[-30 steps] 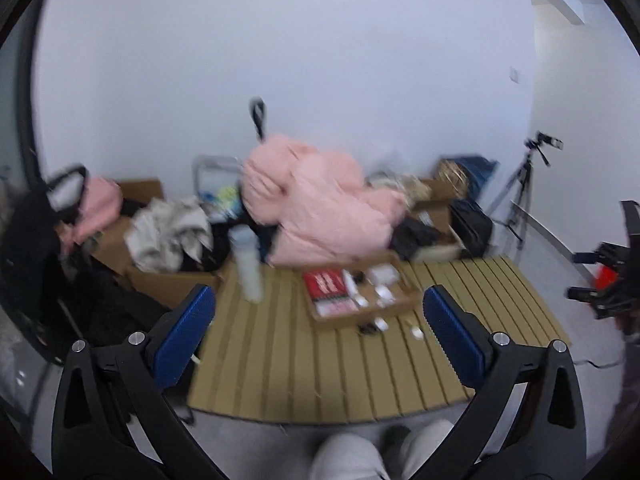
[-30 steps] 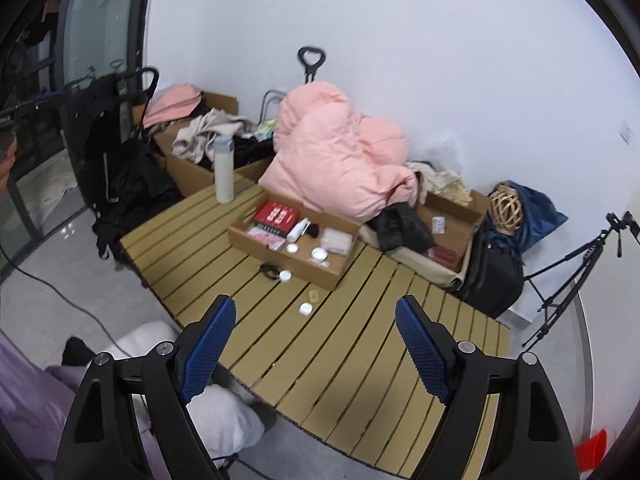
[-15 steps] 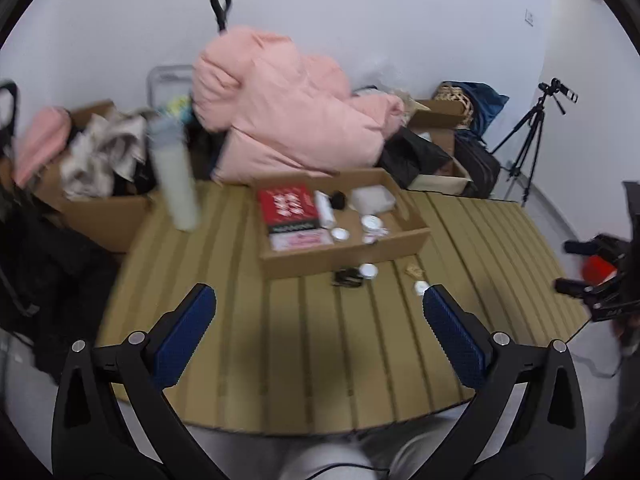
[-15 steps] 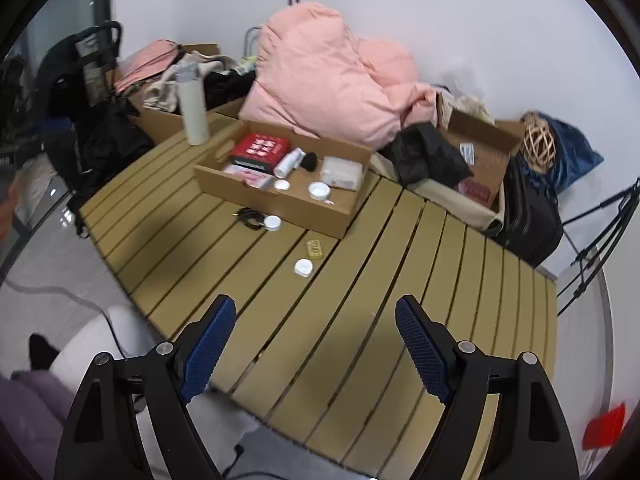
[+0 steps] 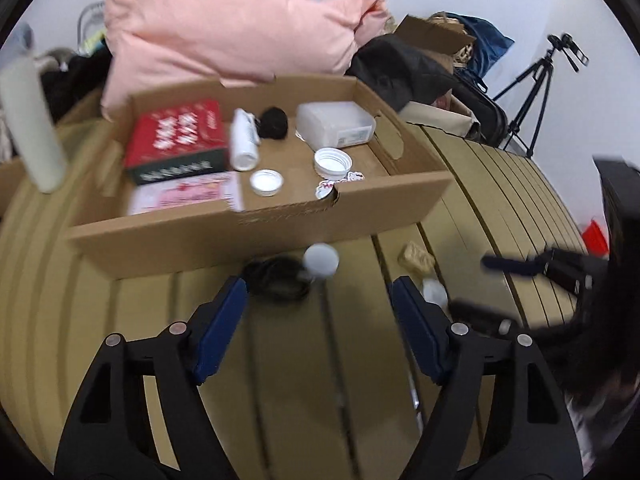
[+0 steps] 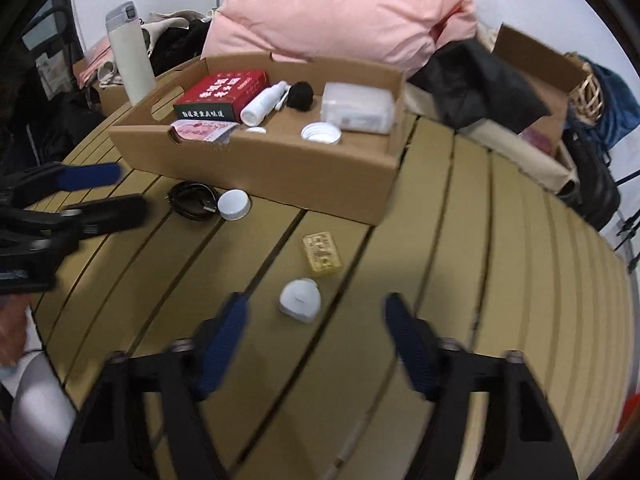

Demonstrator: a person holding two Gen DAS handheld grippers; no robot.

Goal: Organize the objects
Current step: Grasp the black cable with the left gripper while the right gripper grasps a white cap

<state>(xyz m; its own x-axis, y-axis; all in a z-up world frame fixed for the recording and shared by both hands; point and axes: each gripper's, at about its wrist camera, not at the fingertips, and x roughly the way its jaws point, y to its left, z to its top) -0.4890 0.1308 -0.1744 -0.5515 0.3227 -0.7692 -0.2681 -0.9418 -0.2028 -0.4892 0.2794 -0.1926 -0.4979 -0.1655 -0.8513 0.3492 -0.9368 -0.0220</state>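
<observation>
Over the slatted table [image 6: 460, 240], both spread, empty grippers, left [image 5: 318, 292] and right [image 6: 314, 312], angle downward.

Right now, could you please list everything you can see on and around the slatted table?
cardboard tray: 1, brown, on the table
red box: 1, red, inside tray, left
spray bottle: 1, white, lying inside tray
black ball: 1, black, inside tray
clear container: 1, translucent, inside tray, right
white lids: 2, inside tray, near front wall
black cable: 1, coiled, on table before tray
white cap: 1, beside cable
yellow bar: 1, on table
white case: 1, on table ahead of right tongs
flask: 1, pale, upright, left of tray
pink quilt: 1, behind tray
left tongs: open, over cable
right tongs: open
</observation>
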